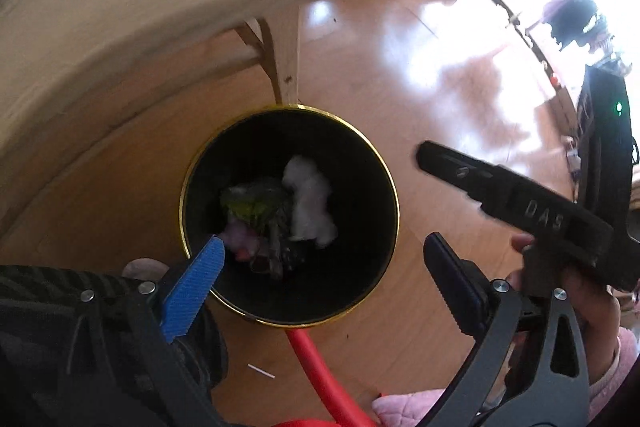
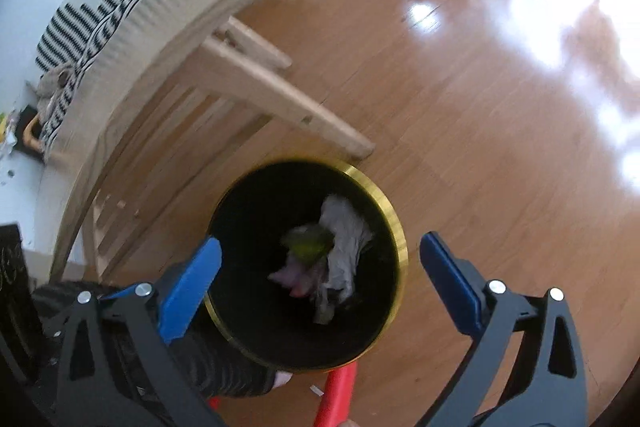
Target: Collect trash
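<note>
Drop-off step, by the look of it: left gripper (image 1: 320,267) and right gripper (image 2: 320,279) both hang wide open and empty over the black bin (image 1: 392,203), trash (image 1: 308,207) inside. Next move: probably find more litter.

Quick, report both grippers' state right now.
Left gripper: open, holding nothing, over the trash bin.
Right gripper: open, holding nothing, over the same bin.

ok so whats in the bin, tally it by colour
white: 1 tissue wad
green: 1 wrapper
pink: 1 scrap
dark: 1 scrap, kind unclear
total: 4 in the bin
</note>
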Demonstrator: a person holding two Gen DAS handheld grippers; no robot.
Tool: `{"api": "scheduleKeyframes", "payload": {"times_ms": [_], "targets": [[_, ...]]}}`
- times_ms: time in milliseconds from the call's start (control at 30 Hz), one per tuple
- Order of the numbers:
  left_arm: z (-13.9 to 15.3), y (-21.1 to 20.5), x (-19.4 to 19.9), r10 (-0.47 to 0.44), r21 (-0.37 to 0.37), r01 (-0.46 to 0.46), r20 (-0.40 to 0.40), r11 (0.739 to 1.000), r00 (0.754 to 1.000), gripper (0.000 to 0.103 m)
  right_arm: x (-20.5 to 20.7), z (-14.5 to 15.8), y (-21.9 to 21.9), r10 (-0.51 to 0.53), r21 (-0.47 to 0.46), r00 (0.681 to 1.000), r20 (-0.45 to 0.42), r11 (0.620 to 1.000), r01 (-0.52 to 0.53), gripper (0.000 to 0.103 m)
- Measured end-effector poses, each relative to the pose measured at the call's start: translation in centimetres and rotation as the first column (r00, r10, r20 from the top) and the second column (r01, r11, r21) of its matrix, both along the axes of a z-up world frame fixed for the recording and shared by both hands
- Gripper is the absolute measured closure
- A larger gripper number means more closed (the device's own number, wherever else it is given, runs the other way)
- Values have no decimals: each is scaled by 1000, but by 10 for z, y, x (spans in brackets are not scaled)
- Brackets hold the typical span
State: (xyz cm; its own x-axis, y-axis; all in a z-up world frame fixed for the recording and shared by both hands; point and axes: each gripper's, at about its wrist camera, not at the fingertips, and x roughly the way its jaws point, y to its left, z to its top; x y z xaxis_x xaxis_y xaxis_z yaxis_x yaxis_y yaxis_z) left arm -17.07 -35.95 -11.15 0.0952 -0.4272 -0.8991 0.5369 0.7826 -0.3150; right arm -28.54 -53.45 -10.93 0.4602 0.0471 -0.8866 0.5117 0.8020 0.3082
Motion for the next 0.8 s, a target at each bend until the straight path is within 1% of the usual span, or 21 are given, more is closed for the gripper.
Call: {"api": "scheduleKeyframes", "payload": {"times_ms": [133, 200, 233, 267, 300, 367, 433, 500, 533, 567, 633, 667, 700, 733, 800], "targets": [[30, 15, 3, 60, -63, -55, 77, 996, 995, 6, -3, 14, -8, -21, -91, 1000, 19, 996, 22, 7], [54, 27, 9, 92, -74, -82, 155, 994, 984, 6, 3, 19, -6, -4, -123, 999, 37, 992, 8, 7], [66, 34, 13, 107, -70, -95, 199, 993, 974, 6, 7, 23, -4, 6, -131, 998, 58, 991, 1, 7], [82, 44, 21, 131, -68, -117, 257, 991, 958, 6, 11, 26, -4, 15, -137, 997, 75, 990, -5, 7], [95, 55, 28, 155, -71, -140, 297, 988, 942, 6, 20, 33, -1, 34, -144, 994, 106, 989, -19, 7], [119, 80, 43, 210, -102, -185, 346, 977, 914, 6, 36, 47, 8, 66, -153, 985, 159, 987, -42, 7], [139, 112, 61, 255, -136, -219, 373, 966, 892, 6, 61, 70, 25, 115, -175, 964, 238, 982, -74, 7], [157, 154, 83, 352, -146, -321, 426, 936, 833, 6, 86, 91, 44, 164, -192, 940, 298, 975, -110, 7], [162, 169, 91, 391, -146, -365, 442, 920, 807, 6, 103, 105, 60, 198, -199, 922, 332, 970, -137, 7], [166, 193, 102, 446, -146, -430, 460, 891, 768, 6, 117, 115, 74, 224, -205, 908, 353, 966, -158, 7], [165, 226, 119, 516, -129, -522, 466, 843, 719, 6, 143, 136, 109, 269, -221, 877, 398, 956, -193, 7], [165, 246, 131, 551, -112, -570, 460, 814, 697, 6, 153, 145, 123, 281, -226, 862, 421, 953, -201, 7], [164, 258, 136, 565, -110, -588, 461, 801, 684, 6, 163, 154, 140, 294, -234, 849, 439, 950, -208, 7], [163, 271, 144, 583, -102, -615, 472, 782, 662, 6, 178, 164, 162, 310, -252, 836, 452, 944, -213, 7], [162, 280, 159, 588, -66, -645, 489, 761, 644, 6, 205, 174, 193, 335, -289, 830, 445, 932, -221, 7]]}}
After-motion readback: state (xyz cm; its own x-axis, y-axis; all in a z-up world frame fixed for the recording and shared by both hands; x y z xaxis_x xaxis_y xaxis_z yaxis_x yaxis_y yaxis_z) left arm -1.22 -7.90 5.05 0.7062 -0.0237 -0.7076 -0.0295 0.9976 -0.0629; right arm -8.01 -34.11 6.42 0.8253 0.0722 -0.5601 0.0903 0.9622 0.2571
